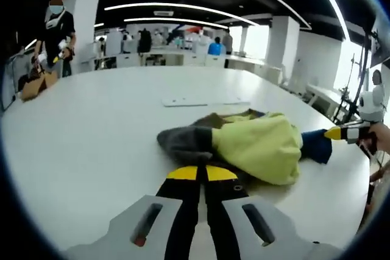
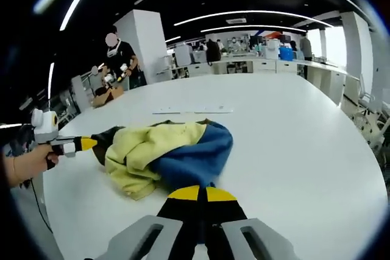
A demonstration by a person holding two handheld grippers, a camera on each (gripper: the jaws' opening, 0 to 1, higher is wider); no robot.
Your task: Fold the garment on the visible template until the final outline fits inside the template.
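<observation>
On the white table lies the garment, a crumpled heap of yellow, blue and grey cloth, just this side of a flat pale template. In the left gripper view the left tool has its yellow-tipped jaws pressed together at the grey end of the garment; whether cloth is pinched between them I cannot tell. In the right gripper view the right tool stands with jaws together at the blue end, grip likewise unclear. A person stands far off, beyond the table
</observation>
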